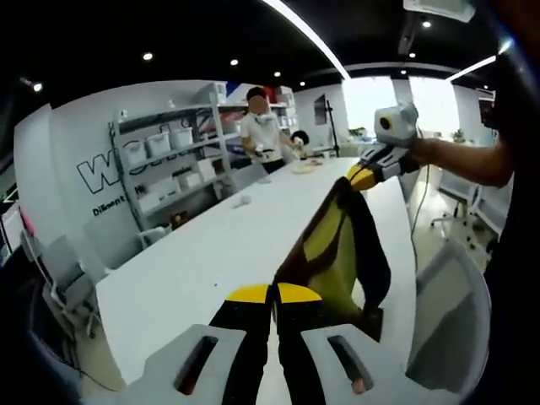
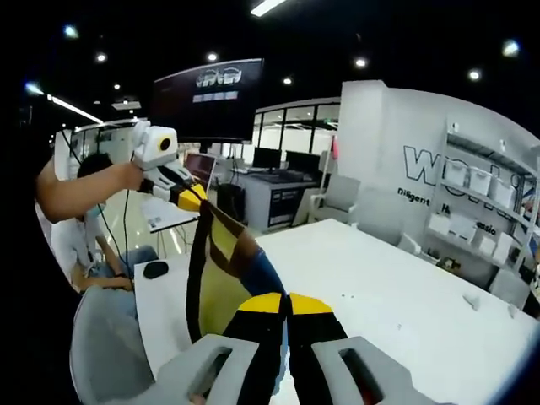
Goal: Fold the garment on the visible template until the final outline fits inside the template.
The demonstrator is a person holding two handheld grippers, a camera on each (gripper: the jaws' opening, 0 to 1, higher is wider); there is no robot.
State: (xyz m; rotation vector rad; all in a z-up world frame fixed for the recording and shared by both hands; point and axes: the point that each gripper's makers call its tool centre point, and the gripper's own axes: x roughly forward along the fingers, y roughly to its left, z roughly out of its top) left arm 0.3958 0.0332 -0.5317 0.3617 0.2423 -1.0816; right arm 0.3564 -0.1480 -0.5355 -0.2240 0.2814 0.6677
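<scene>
Yellow-and-black garment (image 1: 342, 253) hangs stretched, long axis running between left tongs (image 1: 272, 294) and right tongs (image 2: 287, 305); both clamp it.

No template can be made out on the desk (image 1: 202, 253); its near edge is cut by the frame. The garment (image 1: 337, 245) hangs bunched betw. both tools, so its shape and type cannot be told. The left tool (image 1: 274, 295) tips hide the pinched edge. In right gripper view, the right tool (image 2: 288, 305) covers its grip too. Wall lettering (image 2: 439, 181) is partly blocked by shelves.
</scene>
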